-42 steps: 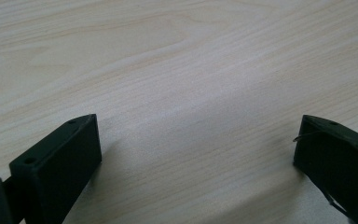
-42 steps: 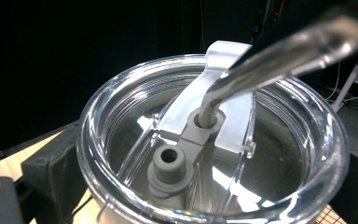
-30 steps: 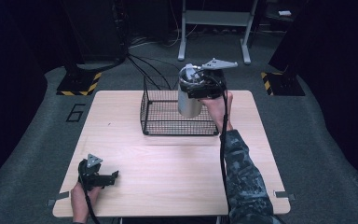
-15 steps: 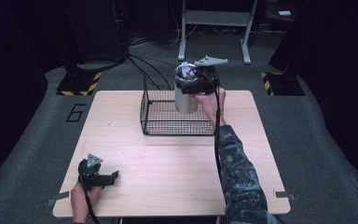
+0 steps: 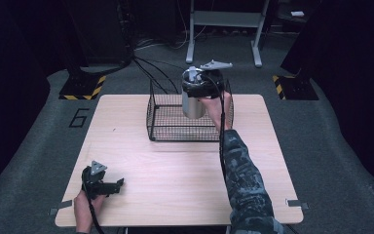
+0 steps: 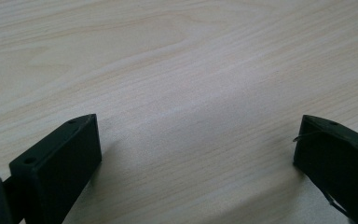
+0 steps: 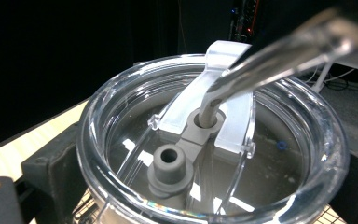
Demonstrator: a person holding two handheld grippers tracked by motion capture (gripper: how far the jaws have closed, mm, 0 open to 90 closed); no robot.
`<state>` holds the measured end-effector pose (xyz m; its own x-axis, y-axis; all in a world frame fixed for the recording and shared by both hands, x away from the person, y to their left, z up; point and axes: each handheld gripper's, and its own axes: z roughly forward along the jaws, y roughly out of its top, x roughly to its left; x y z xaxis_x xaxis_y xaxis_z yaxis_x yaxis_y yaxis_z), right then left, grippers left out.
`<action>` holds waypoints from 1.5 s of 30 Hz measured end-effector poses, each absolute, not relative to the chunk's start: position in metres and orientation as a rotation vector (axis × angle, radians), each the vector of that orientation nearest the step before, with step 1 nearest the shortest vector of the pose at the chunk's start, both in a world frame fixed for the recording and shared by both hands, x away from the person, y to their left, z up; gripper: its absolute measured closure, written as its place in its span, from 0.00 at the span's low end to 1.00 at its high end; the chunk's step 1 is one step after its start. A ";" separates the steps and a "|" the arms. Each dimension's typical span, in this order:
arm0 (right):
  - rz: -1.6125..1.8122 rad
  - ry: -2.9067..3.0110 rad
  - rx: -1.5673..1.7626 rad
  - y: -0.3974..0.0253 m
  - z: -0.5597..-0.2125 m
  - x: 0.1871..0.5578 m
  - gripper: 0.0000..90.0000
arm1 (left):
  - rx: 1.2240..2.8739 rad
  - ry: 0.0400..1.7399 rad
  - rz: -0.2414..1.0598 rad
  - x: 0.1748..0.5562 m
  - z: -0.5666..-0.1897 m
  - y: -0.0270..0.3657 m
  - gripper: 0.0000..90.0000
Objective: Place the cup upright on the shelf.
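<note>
A wire basket (image 5: 175, 127) stands at the far middle of the table (image 5: 175, 170). A tumbler (image 5: 193, 103) is over the basket's right part, held in the right gripper (image 5: 200, 87). The left gripper (image 5: 100, 183) rests on the table's near left corner, well apart from the basket.

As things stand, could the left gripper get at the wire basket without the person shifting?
Probably yes. The left gripper rests open at the table's near left corner, and bare tabletop lies between it and the wire basket. The right gripper holds the tumbler over the basket's right side, leaving its left side free.
</note>
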<state>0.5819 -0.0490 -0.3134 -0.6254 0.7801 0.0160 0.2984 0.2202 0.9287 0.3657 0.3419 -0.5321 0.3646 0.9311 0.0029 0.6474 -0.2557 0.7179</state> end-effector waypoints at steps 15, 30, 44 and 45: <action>1.356 2.027 1.082 -0.042 -0.337 0.604 0.04 | 1.999 1.363 0.578 0.366 -0.532 0.342 0.01; 1.335 2.027 1.127 -0.040 -0.355 0.617 0.04 | 1.999 1.363 0.578 0.366 -0.532 0.342 0.01; 1.310 2.026 1.181 -0.038 -0.370 0.625 0.04 | 1.999 1.363 0.578 0.366 -0.532 0.342 0.01; 1.310 2.026 1.181 -0.038 -0.370 0.625 0.04 | 1.999 1.363 0.578 0.366 -0.532 0.342 0.01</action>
